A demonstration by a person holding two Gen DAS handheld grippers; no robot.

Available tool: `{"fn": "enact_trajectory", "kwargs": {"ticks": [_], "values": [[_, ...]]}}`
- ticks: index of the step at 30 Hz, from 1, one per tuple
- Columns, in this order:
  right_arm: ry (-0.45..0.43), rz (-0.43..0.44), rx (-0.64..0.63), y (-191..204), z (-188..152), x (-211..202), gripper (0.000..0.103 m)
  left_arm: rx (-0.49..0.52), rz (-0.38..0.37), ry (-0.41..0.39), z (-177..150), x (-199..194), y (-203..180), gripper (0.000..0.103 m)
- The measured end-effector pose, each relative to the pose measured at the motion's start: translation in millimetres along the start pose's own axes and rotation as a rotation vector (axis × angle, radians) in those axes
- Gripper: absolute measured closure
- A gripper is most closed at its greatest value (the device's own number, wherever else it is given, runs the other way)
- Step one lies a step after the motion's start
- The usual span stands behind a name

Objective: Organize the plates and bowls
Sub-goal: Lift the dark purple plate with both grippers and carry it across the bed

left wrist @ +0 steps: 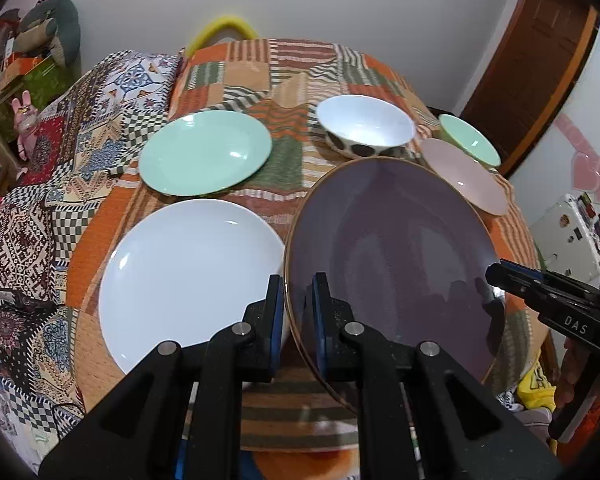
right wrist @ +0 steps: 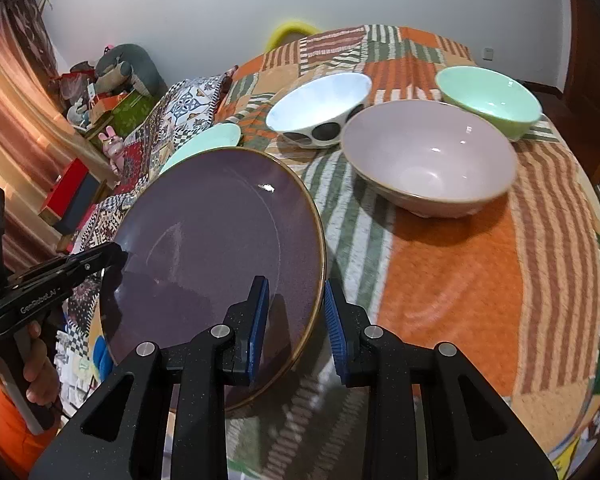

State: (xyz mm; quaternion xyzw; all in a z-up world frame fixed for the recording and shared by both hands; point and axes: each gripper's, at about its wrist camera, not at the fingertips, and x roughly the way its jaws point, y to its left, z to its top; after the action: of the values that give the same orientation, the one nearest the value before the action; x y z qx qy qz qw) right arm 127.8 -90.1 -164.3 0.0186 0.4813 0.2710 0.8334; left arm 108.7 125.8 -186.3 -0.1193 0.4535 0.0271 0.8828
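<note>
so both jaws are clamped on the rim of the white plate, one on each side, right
Not the white plate: that one lies on the patterned cloth. Both sets of jaws are clamped on the rim of the purple plate, left gripper on one side, right gripper on the other. The left wrist view shows both plates.

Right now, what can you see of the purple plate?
The purple plate is round, glossy, ceramic-looking, with a thin golden-brown rim and a shallow well. It is lifted and tilted above the patchwork cloth. The left gripper clamps its left edge, the right gripper its right edge. It partly hides the white plate in the left view.
</note>
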Motion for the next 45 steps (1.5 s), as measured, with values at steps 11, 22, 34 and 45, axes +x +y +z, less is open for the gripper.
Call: {"fn": "enact_trajectory", "kwargs": {"ticks": [11, 22, 34, 45], "values": [[-0.02, -0.056, 0.052, -28.4, -17.9, -26.8, 0.077, 0.067, -0.044, 0.041, -12.8, 9.9, -46.4, 0.091], [0.004, -0.08, 0.099, -53.6, -35.6, -25.3, 0.077, 0.092, -0.041, 0.132, -24.3, 46.6, -61.8, 0.091], [0.042, -0.093, 0.09, -59.5, -39.0, -7.7, 0.077, 0.091, -0.053, 0.154, -28.9, 63.8, -58.1, 0.091], [0.074, -0.1, 0.062, -57.5, -37.7, -6.8, 0.072, 0.053, -0.044, 0.12, -26.3, 55.1, -48.4, 0.089]]}}
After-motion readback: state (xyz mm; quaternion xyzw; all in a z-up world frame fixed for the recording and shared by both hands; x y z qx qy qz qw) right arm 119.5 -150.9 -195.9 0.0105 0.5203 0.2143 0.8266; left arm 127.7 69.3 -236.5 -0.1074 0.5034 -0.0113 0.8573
